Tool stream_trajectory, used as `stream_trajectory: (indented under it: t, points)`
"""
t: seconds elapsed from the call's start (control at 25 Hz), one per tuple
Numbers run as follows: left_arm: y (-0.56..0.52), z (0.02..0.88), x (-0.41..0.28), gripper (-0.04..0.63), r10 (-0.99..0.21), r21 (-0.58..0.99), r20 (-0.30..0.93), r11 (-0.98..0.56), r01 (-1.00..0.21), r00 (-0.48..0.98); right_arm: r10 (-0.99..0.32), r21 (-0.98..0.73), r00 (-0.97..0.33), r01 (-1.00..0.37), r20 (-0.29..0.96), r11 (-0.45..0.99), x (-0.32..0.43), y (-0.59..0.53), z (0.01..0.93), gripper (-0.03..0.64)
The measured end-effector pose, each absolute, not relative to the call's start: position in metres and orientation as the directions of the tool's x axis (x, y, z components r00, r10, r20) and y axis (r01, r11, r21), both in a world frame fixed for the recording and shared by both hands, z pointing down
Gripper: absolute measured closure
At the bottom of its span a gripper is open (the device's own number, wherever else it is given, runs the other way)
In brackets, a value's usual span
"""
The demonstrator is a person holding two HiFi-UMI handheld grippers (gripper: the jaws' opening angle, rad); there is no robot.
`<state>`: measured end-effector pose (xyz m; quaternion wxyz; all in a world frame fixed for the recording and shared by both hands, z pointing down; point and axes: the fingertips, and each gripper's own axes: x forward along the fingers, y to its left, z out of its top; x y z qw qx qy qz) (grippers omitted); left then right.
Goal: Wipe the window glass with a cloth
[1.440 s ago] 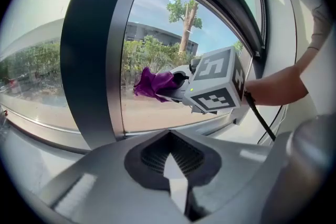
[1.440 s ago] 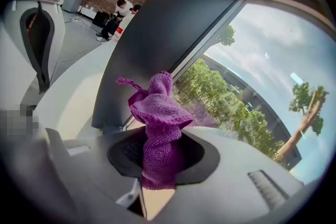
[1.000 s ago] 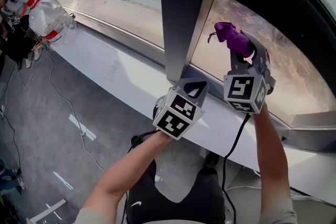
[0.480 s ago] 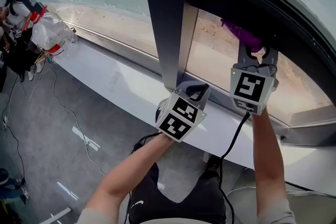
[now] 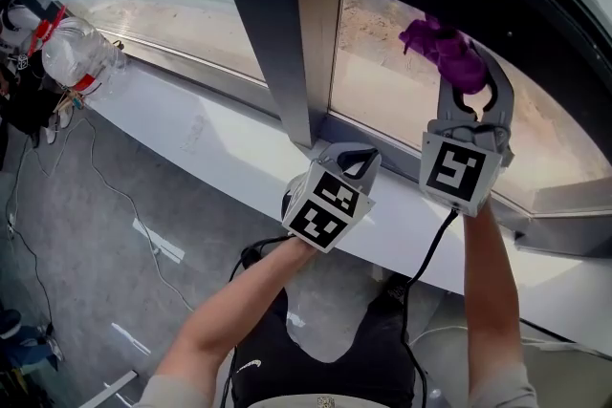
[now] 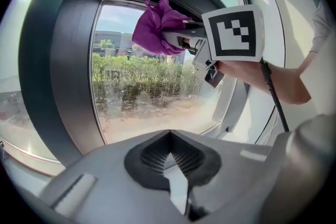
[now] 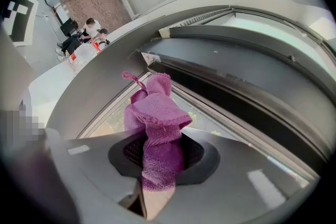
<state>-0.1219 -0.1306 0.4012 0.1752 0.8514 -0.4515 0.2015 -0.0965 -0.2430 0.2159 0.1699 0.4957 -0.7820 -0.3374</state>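
Note:
The purple cloth [image 5: 436, 45] is bunched in my right gripper [image 5: 457, 64], which is shut on it and holds it against the window glass [image 5: 392, 110], high on the pane near the dark upper frame. The right gripper view shows the cloth [image 7: 157, 128] pinched between the jaws of the right gripper [image 7: 157, 162], its top folding over. My left gripper [image 5: 347, 160] hangs low by the sill, shut with nothing in it. From the left gripper [image 6: 169, 157] I see the right gripper [image 6: 184, 40] pressing the cloth [image 6: 156, 26] to the glass [image 6: 147, 92].
A dark vertical frame post [image 5: 263, 24] stands left of the pane. The white sill [image 5: 191, 124] runs below. Clear plastic bottles [image 5: 76, 48] sit at the sill's far left, and cables [image 5: 115, 196] trail over the grey floor. People [image 7: 84, 34] sit at a distant table.
The right gripper has carried the cloth a little up and to the right along the top of the pane. The left gripper has stayed by the sill.

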Motion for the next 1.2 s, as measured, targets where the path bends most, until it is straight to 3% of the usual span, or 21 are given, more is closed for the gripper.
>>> stream_trajectory:
  t: [0.88,1.2]
  points:
    - [-0.106,0.551,-0.123,0.595,-0.574,0.247,0.629,-0.492,-0.835,0.524,-0.875,0.73,-0.409,-0.509,0.261,0.456,-0.088,-0.242,0.471,0.488]
    - [-0.103,0.593,-0.133,0.595,-0.551,0.258,0.652,-0.486,-0.835,0.522,-0.876,0.765,-0.361,-0.447,0.319,0.463,-0.086,-0.247,0.555,0.488]
